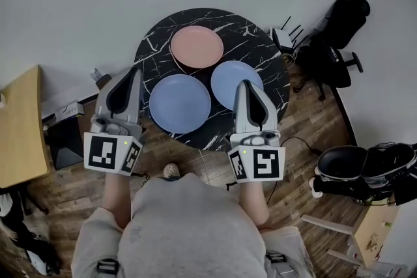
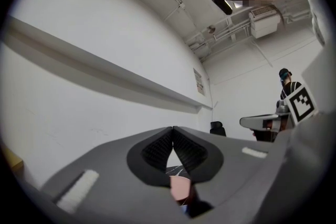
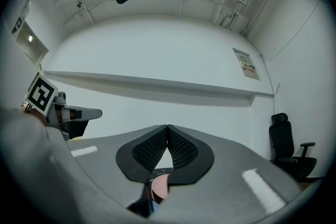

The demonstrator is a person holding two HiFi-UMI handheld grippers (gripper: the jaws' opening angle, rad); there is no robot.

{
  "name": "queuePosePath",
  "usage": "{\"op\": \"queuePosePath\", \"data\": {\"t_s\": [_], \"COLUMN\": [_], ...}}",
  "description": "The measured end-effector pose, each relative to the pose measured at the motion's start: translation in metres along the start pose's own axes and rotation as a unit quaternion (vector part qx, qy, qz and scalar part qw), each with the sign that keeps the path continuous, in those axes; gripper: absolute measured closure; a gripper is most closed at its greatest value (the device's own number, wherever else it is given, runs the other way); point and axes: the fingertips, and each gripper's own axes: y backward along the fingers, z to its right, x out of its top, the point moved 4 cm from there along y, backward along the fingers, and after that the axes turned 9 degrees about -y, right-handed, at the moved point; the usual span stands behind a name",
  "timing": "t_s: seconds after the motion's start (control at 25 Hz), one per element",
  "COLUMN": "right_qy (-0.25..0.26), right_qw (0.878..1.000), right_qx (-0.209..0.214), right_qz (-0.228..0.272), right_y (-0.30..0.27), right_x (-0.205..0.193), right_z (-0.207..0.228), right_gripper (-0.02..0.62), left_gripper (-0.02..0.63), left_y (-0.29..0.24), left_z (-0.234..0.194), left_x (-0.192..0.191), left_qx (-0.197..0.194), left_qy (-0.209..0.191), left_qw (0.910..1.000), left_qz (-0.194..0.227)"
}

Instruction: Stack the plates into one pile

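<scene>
While both are held at the table's near edge, the left gripper (image 1: pixel 135 75) and right gripper (image 1: pixel 244 84) are seen with jaws pressed together on nothing. On the round black marble table (image 1: pixel 264 52), a blue round plate (image 1: pixel 180 103) lies nearest, a second blue plate (image 1: pixel 225 78) just right, and a pink round plate (image 1: pixel 197 47) farthest, all unstacked.

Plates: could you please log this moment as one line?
pink plate, left blue plate, right blue plate: unstacked; left tongs: shut, empty; right tongs: shut, empty
</scene>
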Motion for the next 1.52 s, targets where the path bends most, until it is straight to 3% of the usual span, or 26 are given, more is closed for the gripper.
{"op": "queuePosePath", "data": {"t_s": [0.28,0.56,0.76,0.96,1.12,1.32,1.52], "right_qy": [-0.005,-0.048,-0.09,-0.139,-0.174,-0.213,-0.247], "right_qw": [1.0,0.994,0.98,0.957,0.931,0.894,0.859], "right_qx": [-0.021,-0.04,-0.065,-0.101,-0.125,-0.143,-0.173], "right_qz": [-0.008,-0.092,-0.165,-0.235,-0.296,-0.368,-0.414], "right_y": [-0.04,-0.062,-0.064,-0.058,-0.052,-0.036,-0.017], "right_x": [-0.015,-0.061,-0.108,-0.159,-0.203,-0.256,-0.296], "right_z": [-0.01,-0.007,0.001,0.016,0.026,0.035,0.044], "right_gripper": [0.592,0.591,0.591,0.591,0.591,0.589,0.555], "left_gripper": [0.546,0.546,0.546,0.546,0.546,0.545,0.523], "left_y": [-0.029,-0.047,-0.049,-0.051,-0.051,-0.042,-0.036], "left_z": [-0.036,-0.044,-0.042,-0.037,-0.031,-0.016,0.0], "left_x": [-0.017,-0.058,-0.106,-0.155,-0.203,-0.269,-0.314], "left_qx": [-0.018,-0.039,-0.051,-0.056,-0.074,-0.095,-0.126], "left_qy": [0.001,0.028,0.051,0.073,0.091,0.111,0.134], "left_qw": [0.9998,0.9981,0.993,0.983,0.9657,0.9312,0.8978], "left_qz": [-0.002,-0.039,-0.094,-0.158,-0.232,-0.334,-0.4]}}
